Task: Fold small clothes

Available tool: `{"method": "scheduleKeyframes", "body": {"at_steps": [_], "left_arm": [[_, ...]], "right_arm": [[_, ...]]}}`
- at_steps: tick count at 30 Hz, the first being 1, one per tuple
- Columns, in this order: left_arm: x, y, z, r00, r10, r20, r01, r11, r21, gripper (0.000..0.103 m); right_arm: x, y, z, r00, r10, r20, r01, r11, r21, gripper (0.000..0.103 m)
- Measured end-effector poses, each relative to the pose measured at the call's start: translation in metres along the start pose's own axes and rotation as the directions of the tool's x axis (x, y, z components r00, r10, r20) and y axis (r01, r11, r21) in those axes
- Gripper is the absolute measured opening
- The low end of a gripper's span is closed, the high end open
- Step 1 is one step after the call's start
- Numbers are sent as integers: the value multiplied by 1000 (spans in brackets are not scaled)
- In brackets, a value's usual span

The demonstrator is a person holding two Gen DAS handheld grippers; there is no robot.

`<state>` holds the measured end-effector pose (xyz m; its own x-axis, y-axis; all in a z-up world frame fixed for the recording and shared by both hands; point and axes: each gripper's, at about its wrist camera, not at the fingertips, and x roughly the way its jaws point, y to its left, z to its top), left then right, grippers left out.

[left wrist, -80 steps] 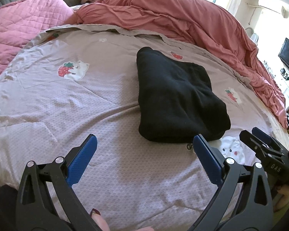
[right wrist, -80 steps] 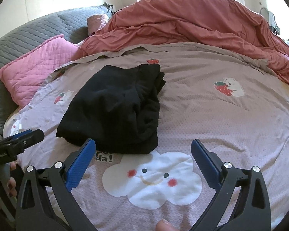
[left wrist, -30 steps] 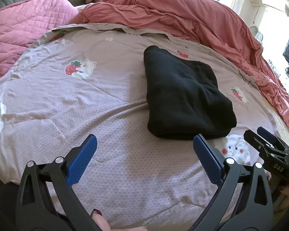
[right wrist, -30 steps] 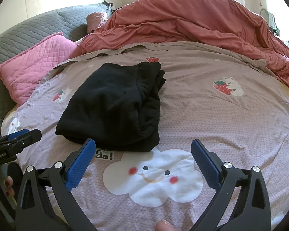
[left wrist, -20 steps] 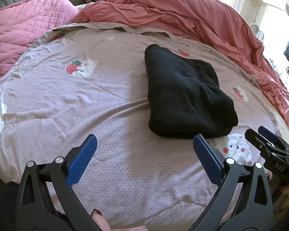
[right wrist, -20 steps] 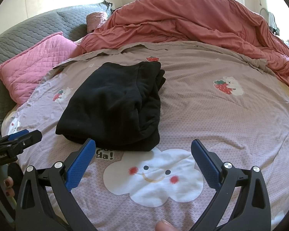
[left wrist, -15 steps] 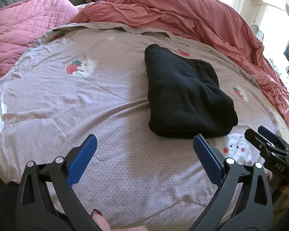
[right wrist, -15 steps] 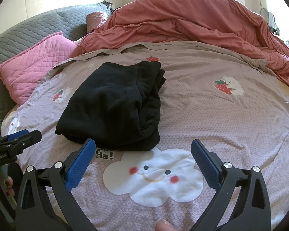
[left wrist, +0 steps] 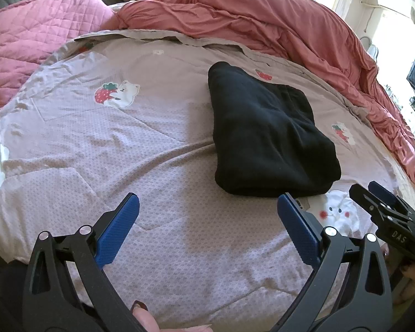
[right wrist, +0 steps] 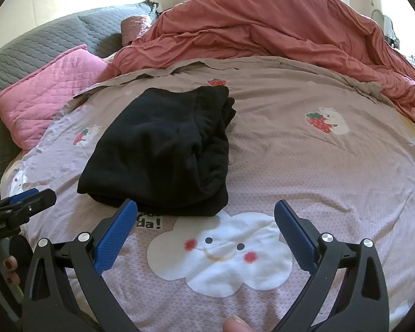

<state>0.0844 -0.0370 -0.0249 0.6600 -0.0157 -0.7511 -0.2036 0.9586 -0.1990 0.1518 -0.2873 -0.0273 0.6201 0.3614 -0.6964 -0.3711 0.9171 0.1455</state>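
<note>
Left wrist view: my left hand-held gripper [left wrist: 207,215] hangs spread wide and empty over the bed sheet [left wrist: 157,166], the folded black garment [left wrist: 265,135] lying ahead and to its right. My right hand-held gripper [right wrist: 206,218] is equally wide and empty, the garment just beyond its left finger. It looks like soft, light, thick fleece that would sag, so I'd pinch a corner of the near folded edge. Bare sheet lies open rightward, up to the red duvet [right wrist: 276,27].
</note>
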Motion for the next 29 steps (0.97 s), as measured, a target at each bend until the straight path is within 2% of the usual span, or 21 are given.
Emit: {"method": "scheduleKeyframes", "body": {"at_steps": [9, 14, 17, 19, 20, 22, 23, 26, 27, 29], "left_arm": [[2, 1, -1, 1000, 9, -10, -9, 1000, 21, 93], [7, 7, 0, 999, 37, -27, -36, 999, 22, 93], [12, 25, 4, 998, 48, -39, -49, 999, -17, 93], [12, 41, 9, 998, 57, -41, -59, 997, -41, 93], [12, 51, 13, 997, 62, -38, -64, 996, -56, 93], [11, 80, 25, 995, 95, -21, -97, 990, -101, 93], [12, 97, 32, 991, 132, -17, -133, 983, -124, 93], [20, 169, 54, 971, 234, -37, -237, 950, -205, 93], [21, 187, 60, 963, 266, -43, -268, 936, -228, 93], [26, 230, 72, 938, 341, -62, -345, 902, -258, 93]], "right_arm": [[4, -7, 2, 999, -35, -14, 36, 999, 26, 98], [6, -17, 0, 996, -89, -27, 90, 995, 49, 98], [1, -36, -4, 985, -167, -29, 170, 980, 108, 98], [-10, -63, -10, 962, -273, -15, 270, 941, 203, 98], [-16, -78, -14, 946, -324, -11, 317, 917, 241, 98], [-38, -124, -24, 891, -452, -41, 437, 829, 348, 98], [-47, -143, -30, 870, -489, -55, 470, 791, 392, 98], [-93, -223, -67, 752, -637, -168, 607, 573, 551, 98], [-115, -253, -89, 703, -675, -224, 643, 468, 606, 98], [-155, -296, -132, 590, -736, -333, 705, 268, 656, 98]]}}
